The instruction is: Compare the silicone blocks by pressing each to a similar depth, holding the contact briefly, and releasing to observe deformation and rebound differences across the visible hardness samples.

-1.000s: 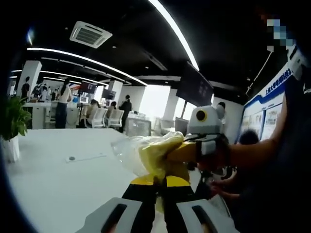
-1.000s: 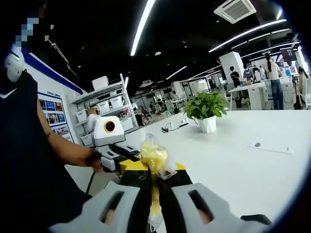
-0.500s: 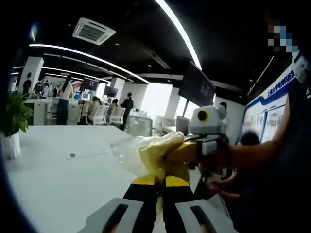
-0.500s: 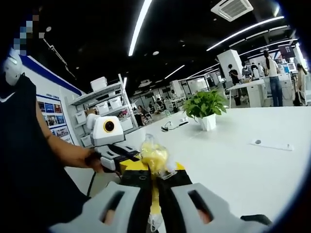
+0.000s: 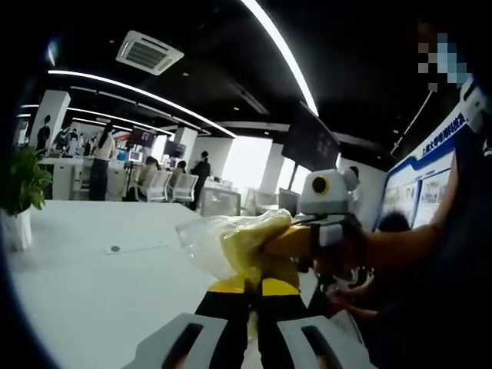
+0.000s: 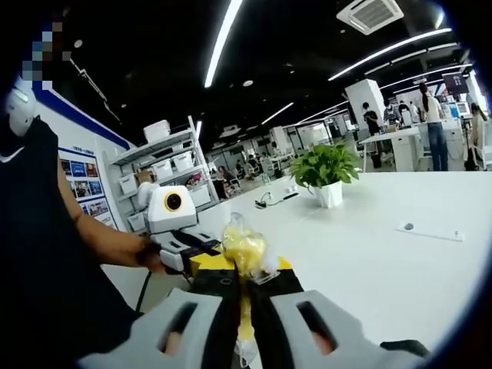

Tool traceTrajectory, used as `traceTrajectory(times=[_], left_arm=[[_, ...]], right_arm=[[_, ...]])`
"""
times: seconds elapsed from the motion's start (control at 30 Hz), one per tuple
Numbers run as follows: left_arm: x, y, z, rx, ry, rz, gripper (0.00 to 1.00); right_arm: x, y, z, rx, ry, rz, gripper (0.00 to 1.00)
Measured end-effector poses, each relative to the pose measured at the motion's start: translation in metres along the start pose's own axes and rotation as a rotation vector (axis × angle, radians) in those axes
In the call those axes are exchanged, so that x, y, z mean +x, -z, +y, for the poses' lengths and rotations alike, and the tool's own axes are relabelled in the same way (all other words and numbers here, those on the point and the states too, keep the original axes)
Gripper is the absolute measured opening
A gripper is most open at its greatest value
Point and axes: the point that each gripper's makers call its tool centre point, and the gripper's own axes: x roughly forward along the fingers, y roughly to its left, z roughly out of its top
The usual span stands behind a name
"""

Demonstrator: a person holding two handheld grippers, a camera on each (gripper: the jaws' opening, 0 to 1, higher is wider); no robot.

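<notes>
A clear plastic bag with something yellow inside (image 5: 231, 246) hangs in the air between both grippers, above the white table (image 5: 92, 292). In the left gripper view my left gripper (image 5: 254, 286) is shut on the bag's lower edge. My right gripper (image 5: 286, 240) reaches in from the right, held by a hand, and pinches the bag's other end. In the right gripper view the bag (image 6: 243, 244) sticks up crumpled from my right gripper (image 6: 244, 283), which is shut on it. The left gripper (image 6: 206, 252) comes in from the left at the bag. No silicone block can be made out.
A potted plant (image 6: 325, 171) stands on the white table (image 6: 384, 269), with a small round object on a flat strip (image 6: 430, 230) further right. The person's arm and dark clothing (image 6: 46, 254) are close on the left. Shelves with bins (image 6: 165, 165) and people stand far behind.
</notes>
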Motion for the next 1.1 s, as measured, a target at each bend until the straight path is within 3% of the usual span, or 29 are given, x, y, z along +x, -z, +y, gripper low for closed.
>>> traceTrajectory(times=[1.1], left_arm=[[-0.0005, 0.0008, -0.0003, -0.003, -0.014, 0.007, 0.0]], right_arm=[[-0.0002, 0.0008, 0.0007, 0.016, -0.019, 0.004, 0.0]])
